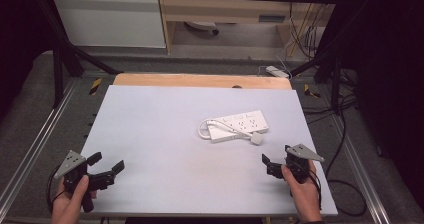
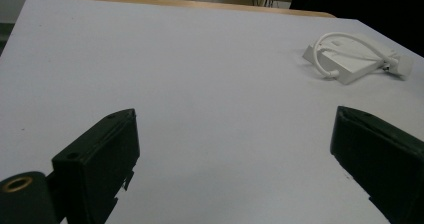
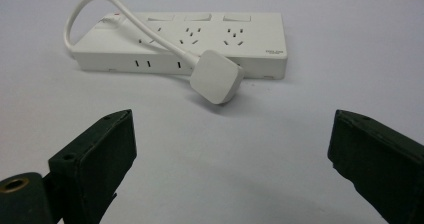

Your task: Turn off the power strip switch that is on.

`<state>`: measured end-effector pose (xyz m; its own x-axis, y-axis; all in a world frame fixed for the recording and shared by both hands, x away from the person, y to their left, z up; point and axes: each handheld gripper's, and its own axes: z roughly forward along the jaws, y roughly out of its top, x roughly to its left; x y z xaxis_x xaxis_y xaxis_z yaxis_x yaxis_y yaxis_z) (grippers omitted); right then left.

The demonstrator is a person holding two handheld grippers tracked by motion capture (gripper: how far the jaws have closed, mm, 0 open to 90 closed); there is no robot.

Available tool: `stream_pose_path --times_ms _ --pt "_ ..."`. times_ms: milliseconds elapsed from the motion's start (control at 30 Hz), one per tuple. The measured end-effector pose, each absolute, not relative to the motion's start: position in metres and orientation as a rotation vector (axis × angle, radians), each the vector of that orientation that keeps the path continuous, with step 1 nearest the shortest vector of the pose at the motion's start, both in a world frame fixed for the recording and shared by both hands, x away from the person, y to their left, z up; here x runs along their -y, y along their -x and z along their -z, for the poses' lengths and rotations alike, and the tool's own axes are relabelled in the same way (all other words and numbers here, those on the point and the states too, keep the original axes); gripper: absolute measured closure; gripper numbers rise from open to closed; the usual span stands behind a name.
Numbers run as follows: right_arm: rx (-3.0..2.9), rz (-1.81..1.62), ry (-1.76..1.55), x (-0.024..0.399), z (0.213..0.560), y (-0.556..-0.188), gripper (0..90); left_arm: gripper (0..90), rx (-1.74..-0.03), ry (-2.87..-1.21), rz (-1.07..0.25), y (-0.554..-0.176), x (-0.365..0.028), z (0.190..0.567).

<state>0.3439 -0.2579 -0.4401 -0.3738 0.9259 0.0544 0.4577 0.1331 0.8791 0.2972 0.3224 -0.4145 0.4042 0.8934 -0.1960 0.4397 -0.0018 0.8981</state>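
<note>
Both claws, my left gripper and right gripper, hang released; nudging the white plastic power strip's square plug (loose cord) could drag it askew.

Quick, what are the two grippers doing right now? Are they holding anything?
Left gripper: open, holding nothing, above the table.
Right gripper: open, holding nothing, pointed at the power strip.
</note>
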Motion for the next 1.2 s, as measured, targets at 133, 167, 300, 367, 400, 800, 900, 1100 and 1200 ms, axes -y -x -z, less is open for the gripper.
stream_pose_path --times_ms 133,167,300,367,400,800,900,1100,1200 --pt "-1.904 -1.180 -1.323 0.259 0.439 -0.342 6.8 5.5 -1.194 -1.629 -0.552 -0.296 -0.322 0.415" --pt "-1.903 -1.187 -1.330 0.259 0.438 -0.342 6.9 5.5 -1.194 -1.629 -0.552 -0.296 -0.322 0.415" --pt "-1.895 -1.207 -1.330 0.261 0.436 -0.342 6.3 5.6 -1.188 -1.628 -0.554 -0.296 -0.322 0.415" --pt "-1.880 -1.221 -1.331 0.261 0.434 -0.341 6.2 5.6 -1.179 -1.629 -0.553 -0.295 -0.322 0.415" --pt "-1.874 -1.226 -1.332 0.262 0.434 -0.340 5.9 5.6 -1.171 -1.628 -0.552 -0.295 -0.322 0.414" --pt "-1.865 -1.273 -1.335 0.263 0.431 -0.339 3.7 5.2 -1.160 -1.634 -0.555 -0.295 -0.320 0.414" --pt "-1.855 -1.279 -1.308 0.261 0.428 -0.337 5.1 5.2 -1.160 -1.639 -0.554 -0.295 -0.320 0.415" --pt "-1.849 -1.293 -1.264 0.259 0.426 -0.333 7.2 5.2 -1.149 -1.648 -0.541 -0.293 -0.317 0.414" --pt "-1.873 -1.280 -1.258 0.258 0.425 -0.335 6.9 5.2 -1.152 -1.654 -0.550 -0.293 -0.317 0.414"
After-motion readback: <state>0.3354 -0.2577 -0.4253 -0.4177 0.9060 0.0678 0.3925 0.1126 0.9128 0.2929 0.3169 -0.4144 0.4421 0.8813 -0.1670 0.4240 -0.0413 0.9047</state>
